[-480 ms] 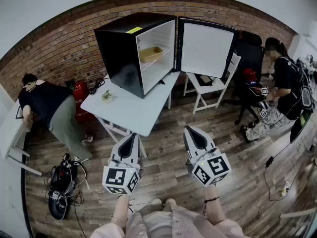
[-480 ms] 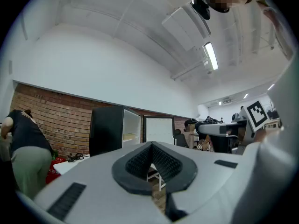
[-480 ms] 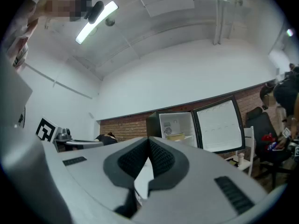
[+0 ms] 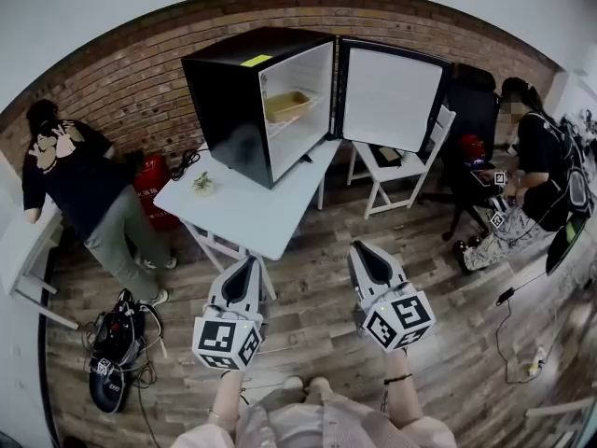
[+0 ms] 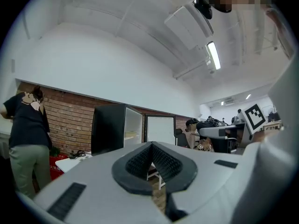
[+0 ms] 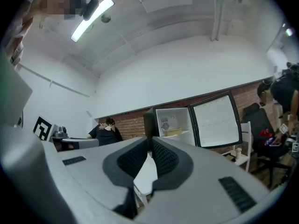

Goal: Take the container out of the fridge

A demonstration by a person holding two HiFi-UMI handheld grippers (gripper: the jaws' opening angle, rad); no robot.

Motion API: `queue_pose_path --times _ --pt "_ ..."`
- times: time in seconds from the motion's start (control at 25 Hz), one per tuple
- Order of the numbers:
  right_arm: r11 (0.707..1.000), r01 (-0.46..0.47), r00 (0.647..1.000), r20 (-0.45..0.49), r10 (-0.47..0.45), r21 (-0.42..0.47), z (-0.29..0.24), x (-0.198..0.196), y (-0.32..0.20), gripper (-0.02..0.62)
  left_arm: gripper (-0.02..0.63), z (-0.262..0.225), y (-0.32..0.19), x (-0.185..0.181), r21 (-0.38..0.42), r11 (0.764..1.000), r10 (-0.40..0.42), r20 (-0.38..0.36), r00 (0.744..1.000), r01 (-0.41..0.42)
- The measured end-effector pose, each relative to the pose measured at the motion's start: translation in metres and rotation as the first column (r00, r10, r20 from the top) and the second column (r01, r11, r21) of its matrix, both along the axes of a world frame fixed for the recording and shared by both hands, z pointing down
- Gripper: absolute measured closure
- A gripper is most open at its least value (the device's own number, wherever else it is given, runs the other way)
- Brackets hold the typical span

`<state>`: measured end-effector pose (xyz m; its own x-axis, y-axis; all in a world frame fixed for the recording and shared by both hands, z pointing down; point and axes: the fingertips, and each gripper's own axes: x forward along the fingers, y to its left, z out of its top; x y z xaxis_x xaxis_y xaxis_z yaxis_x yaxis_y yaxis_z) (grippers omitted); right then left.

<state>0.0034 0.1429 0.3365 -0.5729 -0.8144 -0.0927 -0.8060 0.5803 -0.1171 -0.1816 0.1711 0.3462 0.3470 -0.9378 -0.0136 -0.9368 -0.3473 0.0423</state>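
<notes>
Brick wall behind, fridge open on table.
Its container sits exposed for reaching; left gripper and right gripper empty, jaws pressed together.

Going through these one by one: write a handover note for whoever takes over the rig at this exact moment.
Left hand-held gripper: shut, empty, held low, short of the white table.
Right hand-held gripper: shut, empty, level with the left one.
Fridge stands on the table with its door swung open. The tan container sits on a shelf inside.
Done: door is open, container untouched.
Left: move up to the fridge, open a gripper, grasp the container and bring it out.
</notes>
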Motion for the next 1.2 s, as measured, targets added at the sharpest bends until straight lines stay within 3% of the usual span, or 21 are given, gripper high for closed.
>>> queue_pose_path --times 0.2,0.44,0.76,1.2 --pt "1.0 -0.001 1.0 0.007 0.001 -0.02 0.003 0.005 -0.007 0.495 0.617 0.001 -0.003 0.005 -0.006 1.0 -0.005 -0.007 1.0 0.005" --pt "1.0 -0.004 1.0 0.011 0.004 -0.02 0.008 0.016 -0.016 0.435 0.617 0.004 -0.012 0.016 -0.006 1.0 -0.011 -0.01 1.0 0.011" --pt "0.999 0.028 1.0 0.002 -0.028 -0.019 0.019 0.031 -0.029 0.39 0.617 0.014 -0.024 0.039 -0.01 1.0 -0.017 -0.013 1.0 0.017" --pt "0.995 0.048 0.999 0.024 -0.046 -0.089 0.042 0.039 -0.069 0.388 0.617 0.027 -0.065 0.052 -0.04 0.999 -0.019 -0.016 1.0 0.018"
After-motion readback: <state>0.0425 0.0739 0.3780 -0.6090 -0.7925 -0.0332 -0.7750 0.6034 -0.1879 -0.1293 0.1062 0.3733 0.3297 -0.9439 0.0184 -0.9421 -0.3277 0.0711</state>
